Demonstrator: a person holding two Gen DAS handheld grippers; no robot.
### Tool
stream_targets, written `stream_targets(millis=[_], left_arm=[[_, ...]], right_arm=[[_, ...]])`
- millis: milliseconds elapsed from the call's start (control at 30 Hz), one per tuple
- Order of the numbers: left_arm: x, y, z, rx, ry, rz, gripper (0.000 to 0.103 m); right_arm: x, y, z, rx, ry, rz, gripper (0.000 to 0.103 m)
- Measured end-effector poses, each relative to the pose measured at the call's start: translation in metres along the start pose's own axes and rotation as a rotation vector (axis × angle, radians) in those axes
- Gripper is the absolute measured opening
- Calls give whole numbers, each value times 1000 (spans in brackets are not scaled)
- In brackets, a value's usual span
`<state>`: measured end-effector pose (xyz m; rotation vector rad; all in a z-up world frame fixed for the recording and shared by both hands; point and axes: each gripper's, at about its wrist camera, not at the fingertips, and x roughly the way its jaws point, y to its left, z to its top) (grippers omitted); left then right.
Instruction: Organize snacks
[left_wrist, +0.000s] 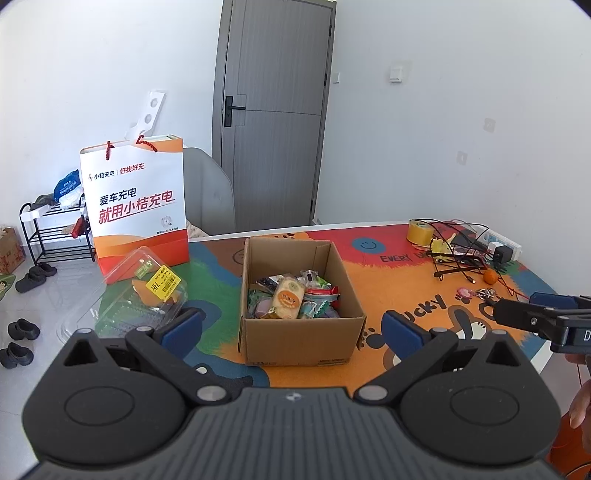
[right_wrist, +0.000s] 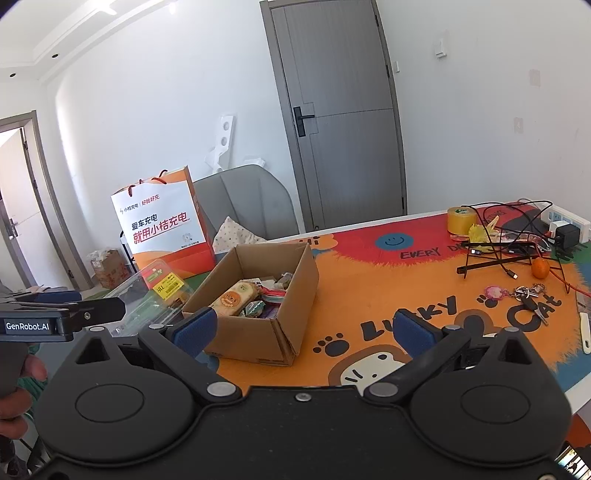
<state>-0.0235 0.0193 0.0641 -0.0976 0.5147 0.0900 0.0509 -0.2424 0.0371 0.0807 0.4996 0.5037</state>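
Left claw (left_wrist: 290, 325): nearest to us in its own camera, blue pads spread wide, nothing between them.
Right claw (right_wrist: 303, 328): we hold it wide apart as well, and it carries nothing.
Cardboard box (left_wrist: 301, 332): open on the table (left_wrist: 399, 291), straight ahead of the left claw and framed between its pads; from the right claw it lies ahead and to the left.
Snacks (left_wrist: 291, 299): heaped loose inside the box, small wrapped pieces around one pale biscuit packet (left_wrist: 289, 298).
Packet's long axis: we judge it runs roughly away from the left claw, tilted a little, so those pads would close across its narrow width.
Nearer arm: we judge the left, since the box sits centred before it.
Clear plastic tray (left_wrist: 144, 295): just left of the box, lid open, with a yellow price label.
Paper bag (left_wrist: 136, 206): upright behind the tray.
Only the right view shows: keys (right_wrist: 528, 295) and a white-handled knife (right_wrist: 583, 328) at the table's right edge.
Only the left view shows: shoes (left_wrist: 33, 275) and a rack on the floor.
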Motion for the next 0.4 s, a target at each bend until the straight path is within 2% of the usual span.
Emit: stream_targets(millis=[400], left_arm=[[1, 0, 0, 1, -5, -7, 103]], right_arm=[[2, 0, -1, 8, 10, -1, 103]])
